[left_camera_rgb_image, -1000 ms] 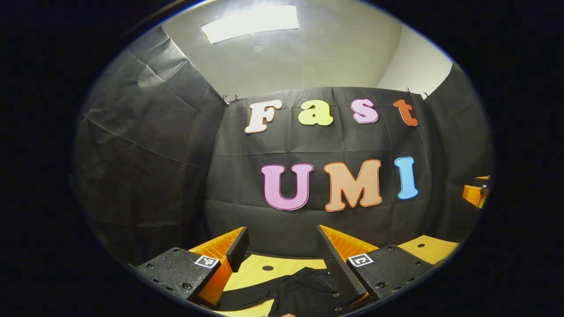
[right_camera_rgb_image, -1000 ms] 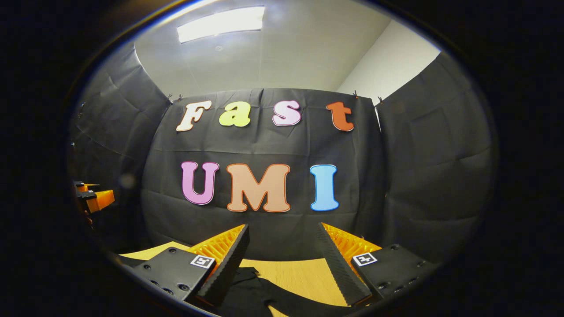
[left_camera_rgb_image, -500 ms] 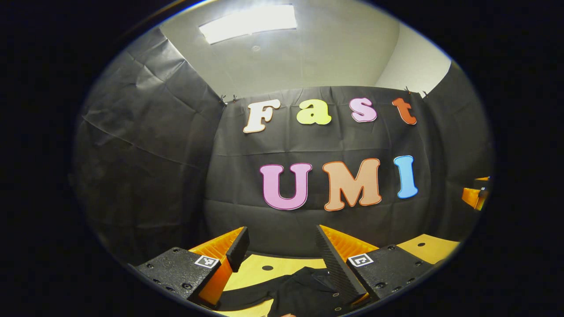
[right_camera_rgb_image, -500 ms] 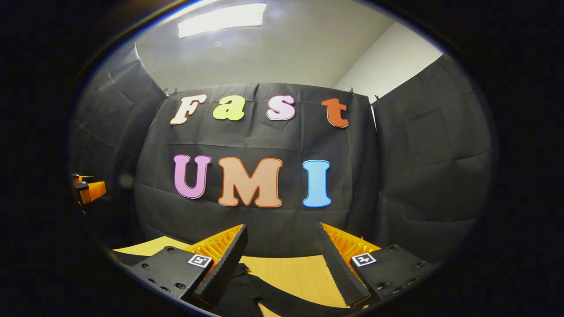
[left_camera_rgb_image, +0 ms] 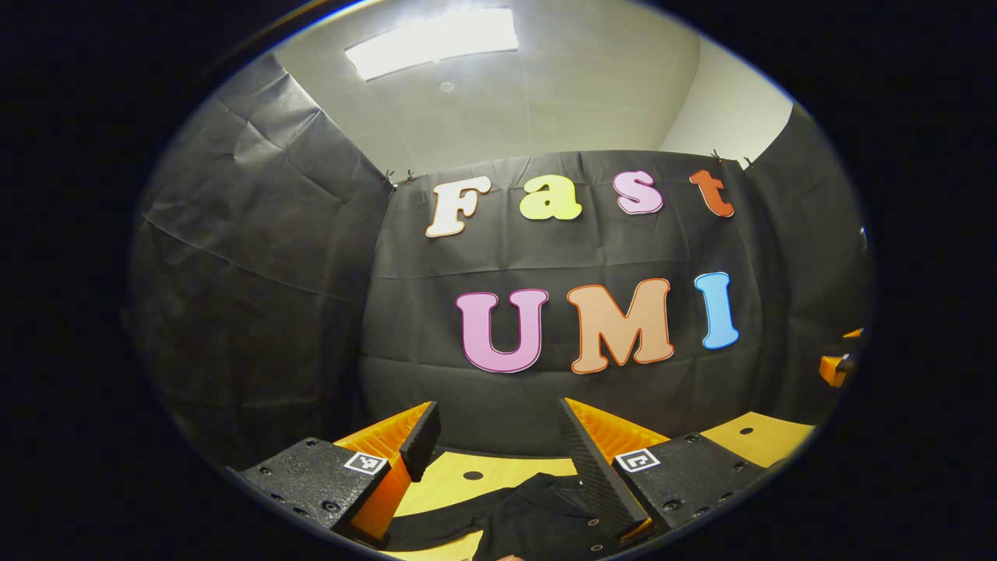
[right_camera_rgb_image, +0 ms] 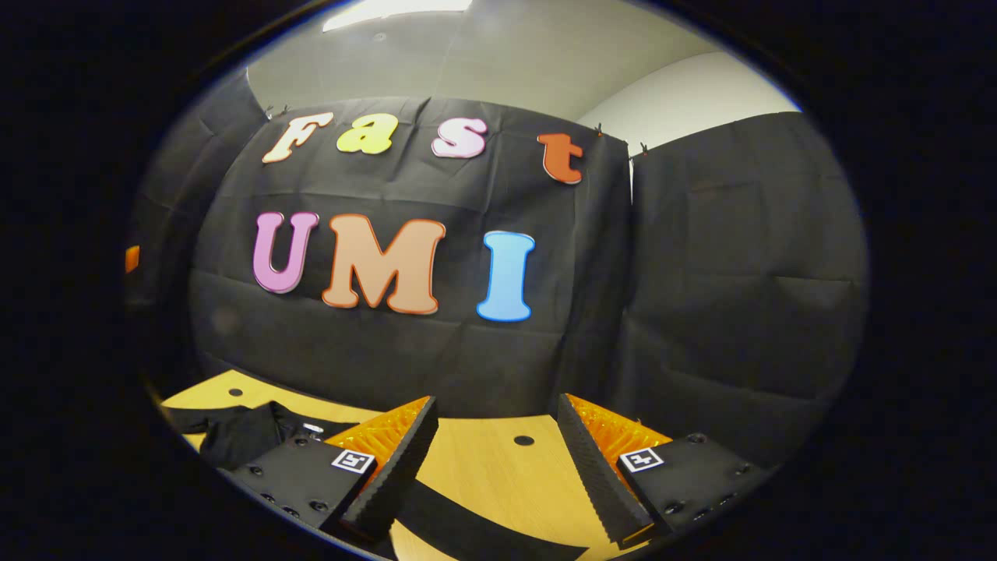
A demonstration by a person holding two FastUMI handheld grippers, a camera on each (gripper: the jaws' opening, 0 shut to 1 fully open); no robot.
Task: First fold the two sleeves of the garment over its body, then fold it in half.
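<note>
black garment [left_camera_rgb_image: 514, 514] lies flat on the wood table [right_camera_rgb_image: 498, 475], a sleeve [right_camera_rgb_image: 475, 530] under the right gripper [right_camera_rgb_image: 498, 436]. both jaws, left gripper [left_camera_rgb_image: 494, 436] too, stand apart, empty. a shallow pinch might slip off the cloth.

A: Ceiling light panel [left_camera_rgb_image: 432, 43] overhead, blown out white; booth cloth below it dim.
B: Agreed. Fisheye bends edges away from the panel. Frames sharp, shadows soft on table [right_camera_rgb_image: 483, 467].

Left tool [left_camera_rgb_image: 494, 436] and right tool [right_camera_rgb_image: 494, 432] both gape, gripping nothing.
</note>
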